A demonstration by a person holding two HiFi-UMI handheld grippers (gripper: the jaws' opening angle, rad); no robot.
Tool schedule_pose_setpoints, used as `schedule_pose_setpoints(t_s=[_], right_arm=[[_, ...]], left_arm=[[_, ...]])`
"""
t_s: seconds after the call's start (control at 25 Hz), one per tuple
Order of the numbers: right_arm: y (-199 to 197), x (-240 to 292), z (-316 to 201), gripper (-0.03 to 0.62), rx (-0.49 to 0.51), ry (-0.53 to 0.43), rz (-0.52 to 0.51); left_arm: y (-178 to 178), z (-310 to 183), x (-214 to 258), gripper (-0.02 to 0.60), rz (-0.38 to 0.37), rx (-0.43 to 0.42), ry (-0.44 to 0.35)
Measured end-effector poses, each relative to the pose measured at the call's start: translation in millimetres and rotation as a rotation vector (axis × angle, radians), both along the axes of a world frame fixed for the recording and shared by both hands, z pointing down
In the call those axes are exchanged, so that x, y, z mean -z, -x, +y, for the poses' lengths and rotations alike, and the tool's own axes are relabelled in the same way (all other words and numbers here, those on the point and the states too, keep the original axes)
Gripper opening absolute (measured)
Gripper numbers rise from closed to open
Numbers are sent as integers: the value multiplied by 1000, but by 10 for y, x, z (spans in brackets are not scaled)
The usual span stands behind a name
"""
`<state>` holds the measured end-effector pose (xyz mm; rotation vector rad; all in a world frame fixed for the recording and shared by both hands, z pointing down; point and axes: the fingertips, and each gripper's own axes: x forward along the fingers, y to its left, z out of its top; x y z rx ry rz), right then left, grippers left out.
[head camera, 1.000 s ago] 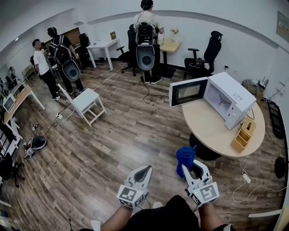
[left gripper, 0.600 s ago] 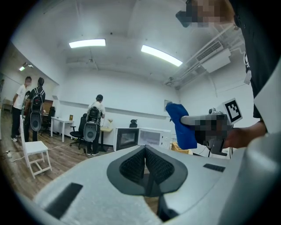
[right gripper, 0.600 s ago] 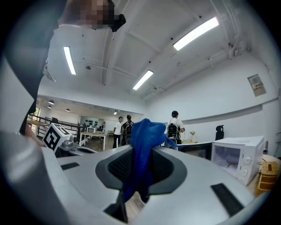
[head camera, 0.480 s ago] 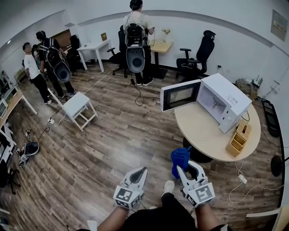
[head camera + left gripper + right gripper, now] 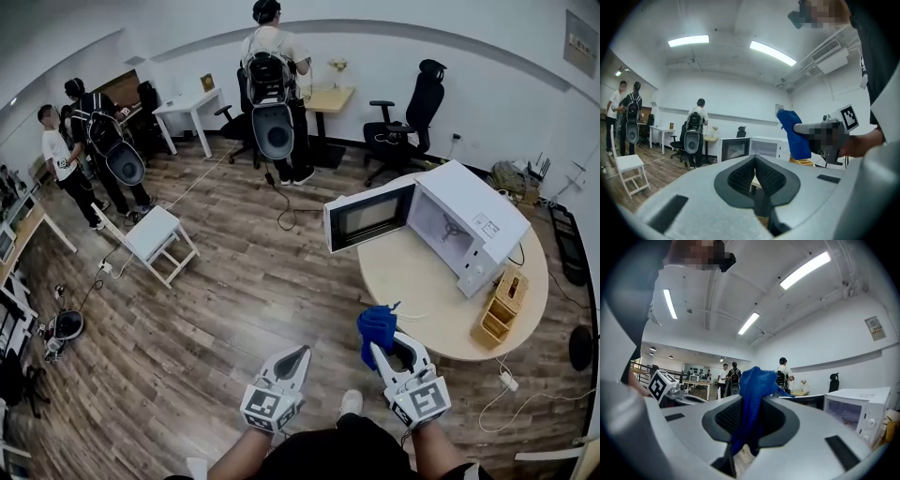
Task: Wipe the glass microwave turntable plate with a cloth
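Note:
A white microwave (image 5: 466, 221) stands on the round wooden table (image 5: 412, 281) with its door (image 5: 367, 217) swung open to the left. Its cavity shows only a small hub; I cannot make out the glass plate. My right gripper (image 5: 378, 348) is shut on a blue cloth (image 5: 377, 324), held over the floor just short of the table's near edge. In the right gripper view the blue cloth (image 5: 753, 394) hangs bunched between the jaws, with the microwave (image 5: 857, 409) at the right. My left gripper (image 5: 300, 354) is shut with nothing in it, its jaws meeting (image 5: 754, 159). The cloth (image 5: 792, 133) shows there too.
A wooden organiser (image 5: 507, 298) sits on the table's right side. Beyond, on the plank floor, are a white stool (image 5: 155, 234), a black office chair (image 5: 409, 111), cables and three people with backpacks (image 5: 272, 89). The person's shoe (image 5: 352, 403) is below the grippers.
The table and microwave have come closer and shifted towards the middle of the head view. Both grippers kept their pose, the right one still holding the cloth.

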<state>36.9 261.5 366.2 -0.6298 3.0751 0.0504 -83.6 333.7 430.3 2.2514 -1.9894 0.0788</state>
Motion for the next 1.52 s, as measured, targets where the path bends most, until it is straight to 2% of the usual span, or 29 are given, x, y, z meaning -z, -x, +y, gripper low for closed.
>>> schedule_pose_setpoints(t_s=[0.56,0.84,1.08,1.24,1.52], right_arm=[[47,-12,-1409,84,17,-14,16],[-55,-92,-1827,84,-22,-19,30],[-69,-219,-2135,84,-81,17,42],[29,-223,-2357,84,-116,3,72],[368,-151,-3068,84,-259,-7,68]], left_arm=[[45,-1357,35,6,-21,2,13],[-11,-1776,-81,6,16,-26,15],[41,-2165,-161,6,36,-86,25],[136,-2533,-214,5,65,-147,24],[460,-3342,-72,6,34,-298,-2]])
